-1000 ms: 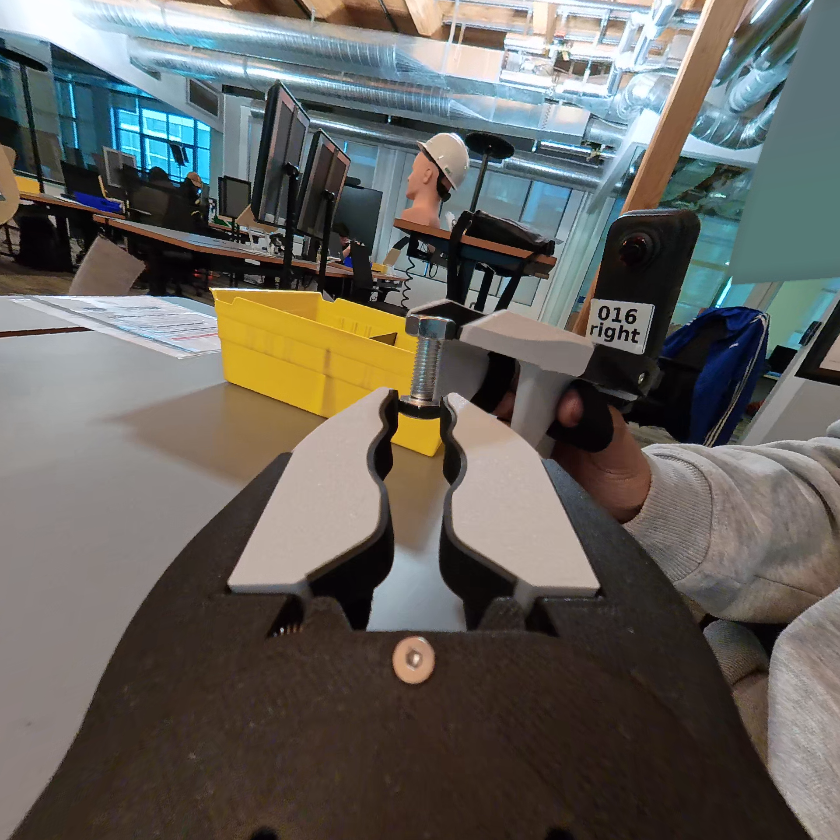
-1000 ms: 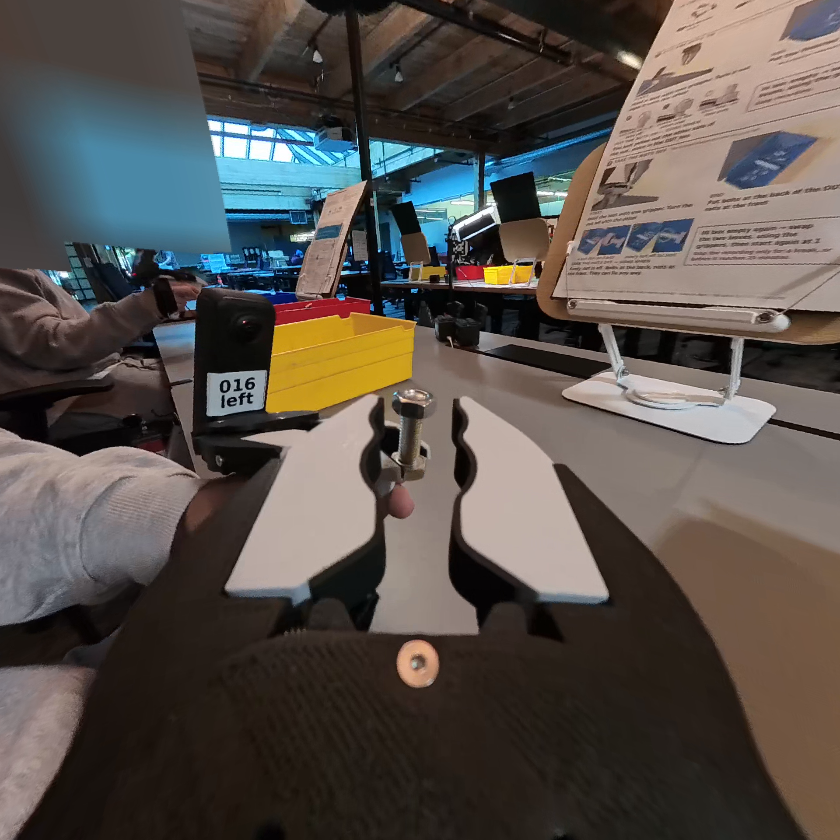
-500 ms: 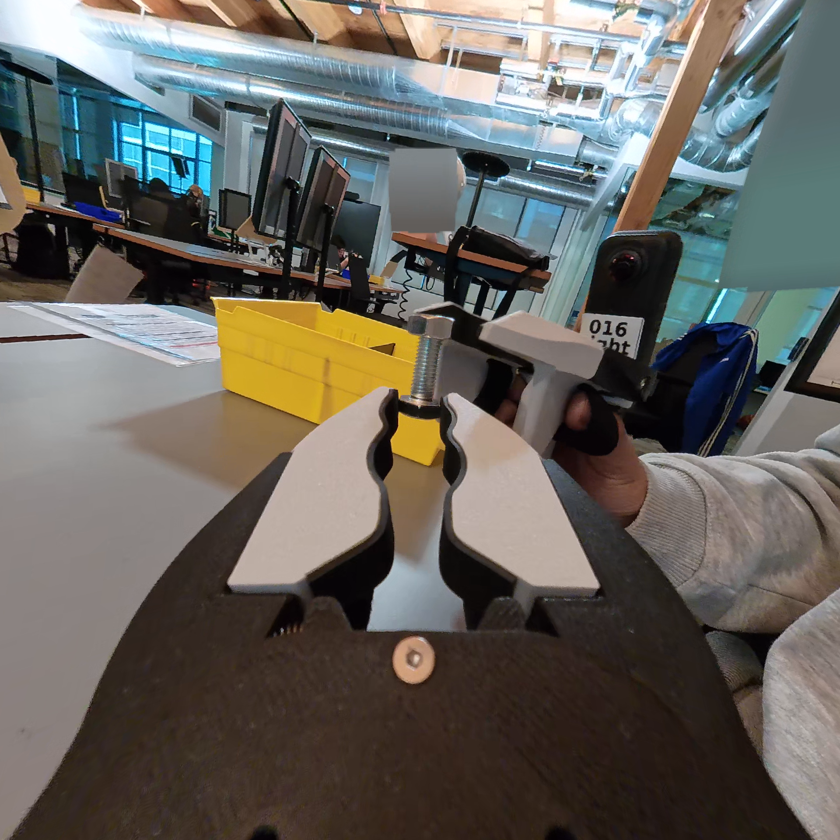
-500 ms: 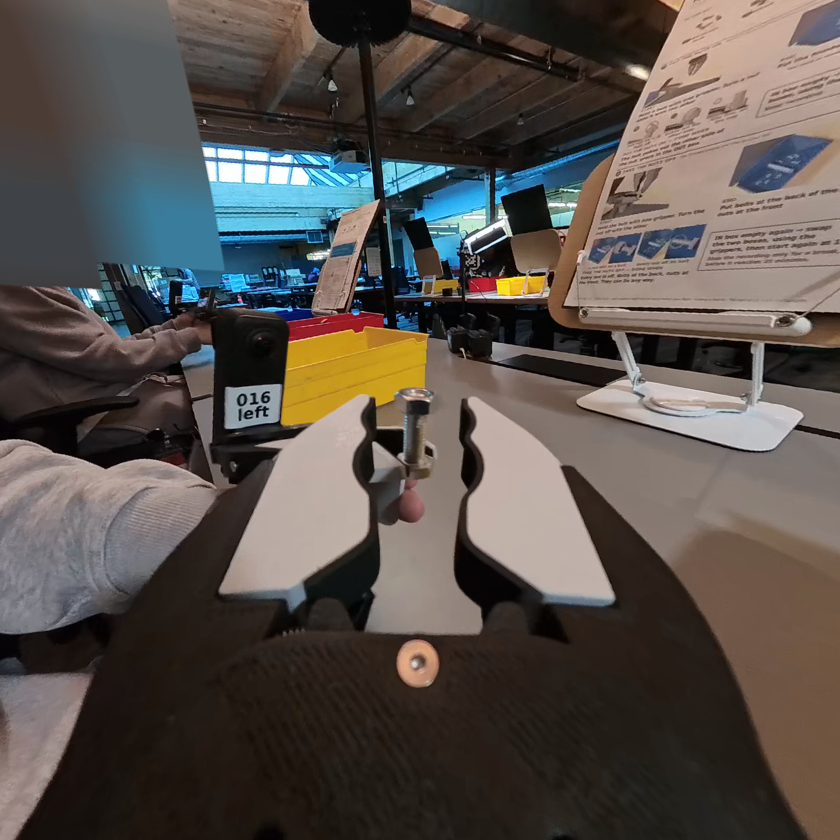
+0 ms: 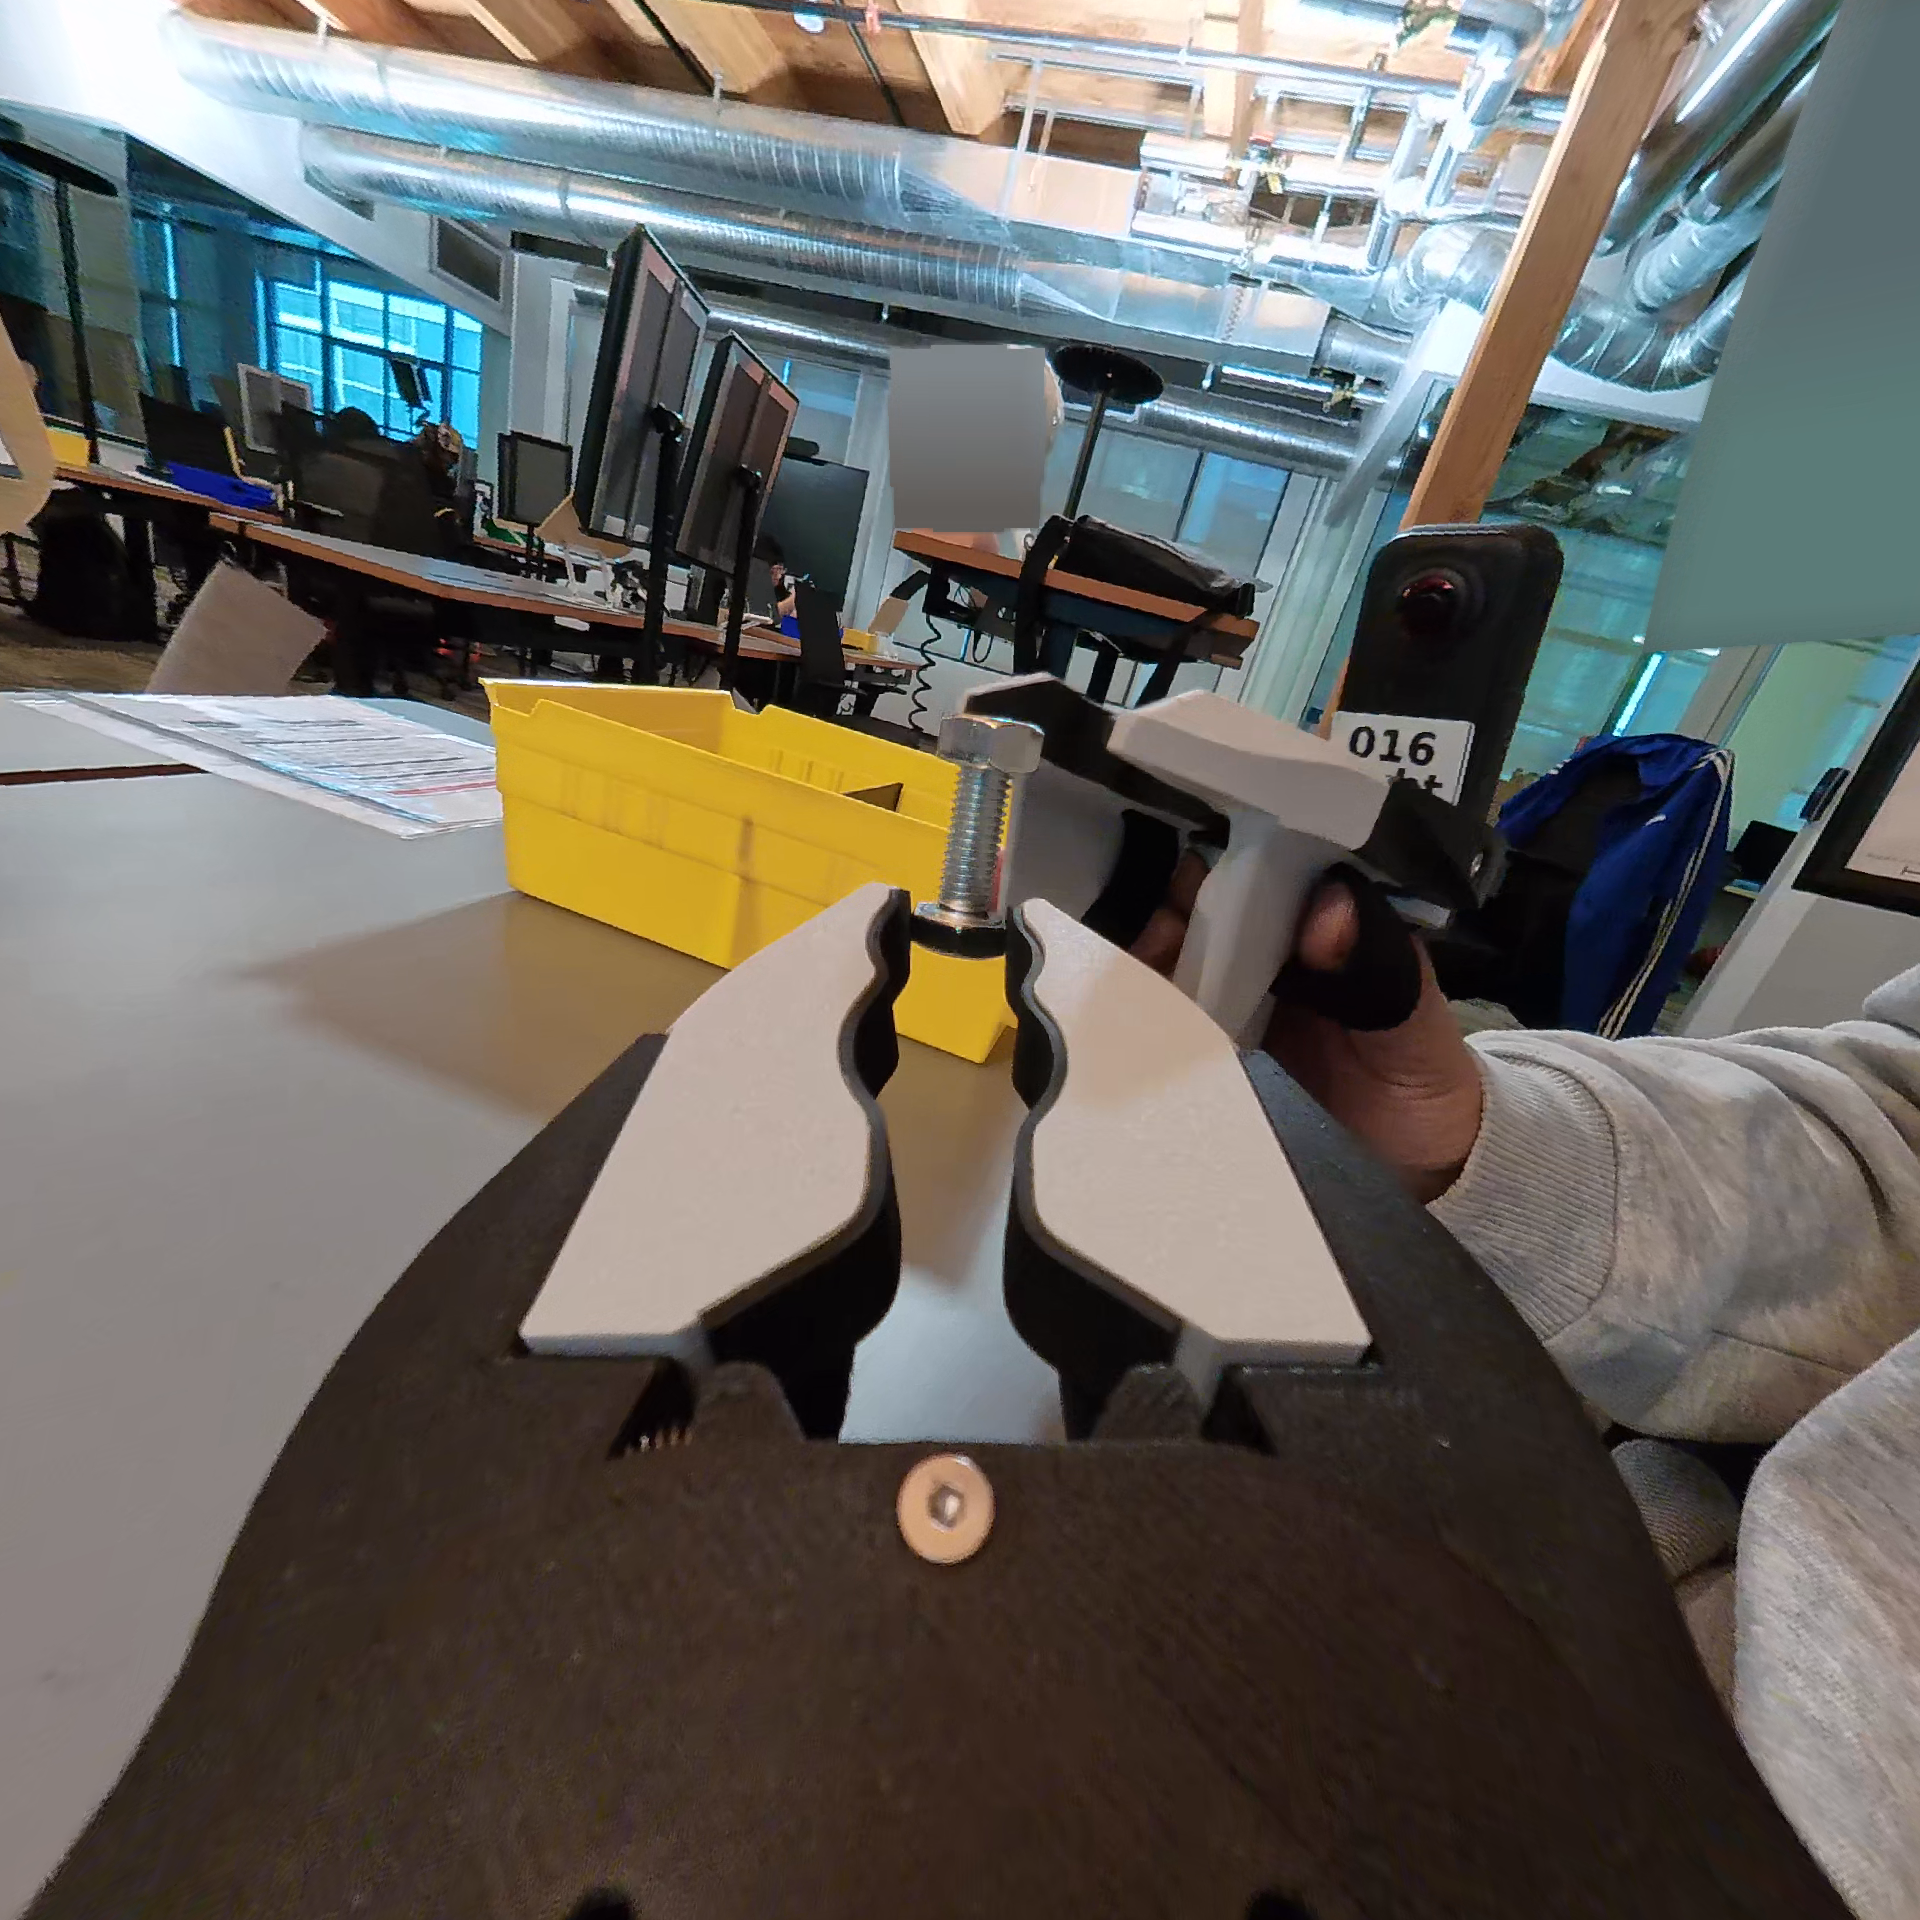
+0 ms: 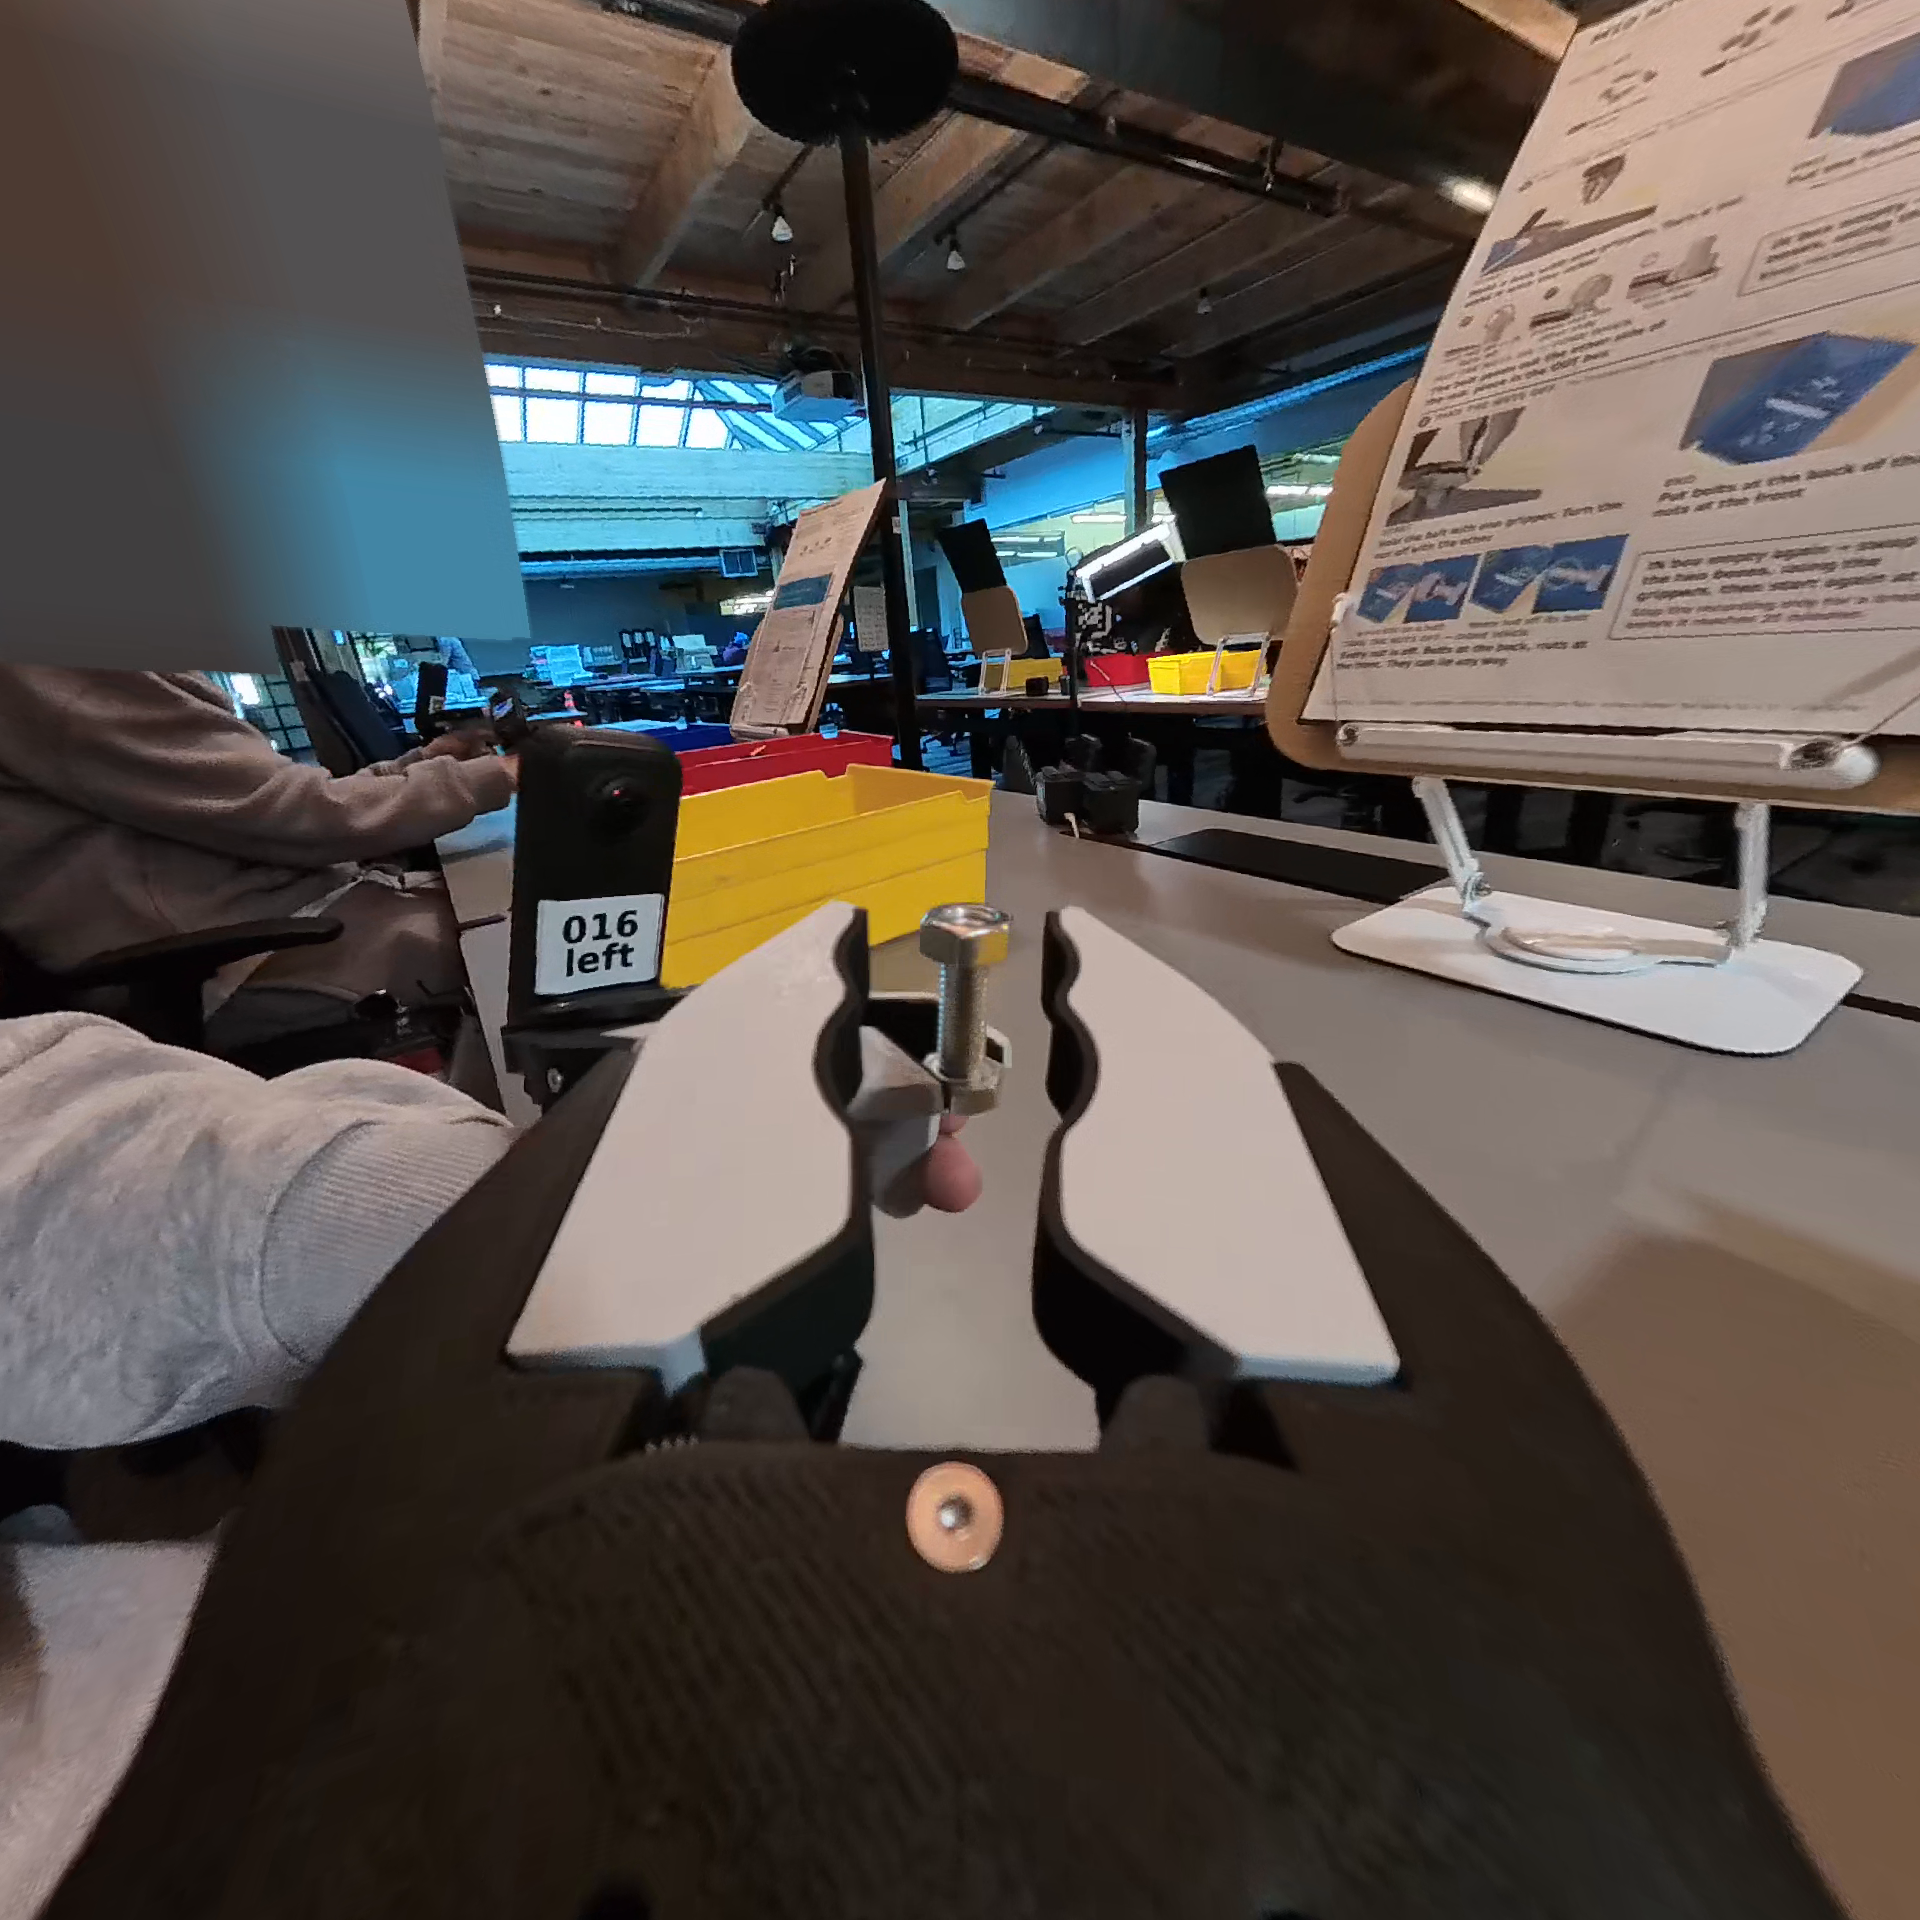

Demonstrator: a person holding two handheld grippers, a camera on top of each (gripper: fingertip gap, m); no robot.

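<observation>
Pinching the nut (image 5: 958,925) low on an upright bolt (image 5: 977,821), left gripper (image 5: 961,940) sits narrow; right gripper (image 6: 951,1023) gapes wide around the shank, untouching. Yellow bin (image 5: 727,821) sits far behind. Risk: bolt tips if the nut slips.

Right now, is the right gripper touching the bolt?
Apart. The right wrist view shows the right gripper open, with a clear gap on each side of the bolt.

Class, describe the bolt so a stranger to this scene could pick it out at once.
Start at the yellow bin on the grey table. In front of it, the left gripper clamps a nut in its jaws. The bolt stands upright from that nut: silver, threaded, hexagonal head on top.
</observation>
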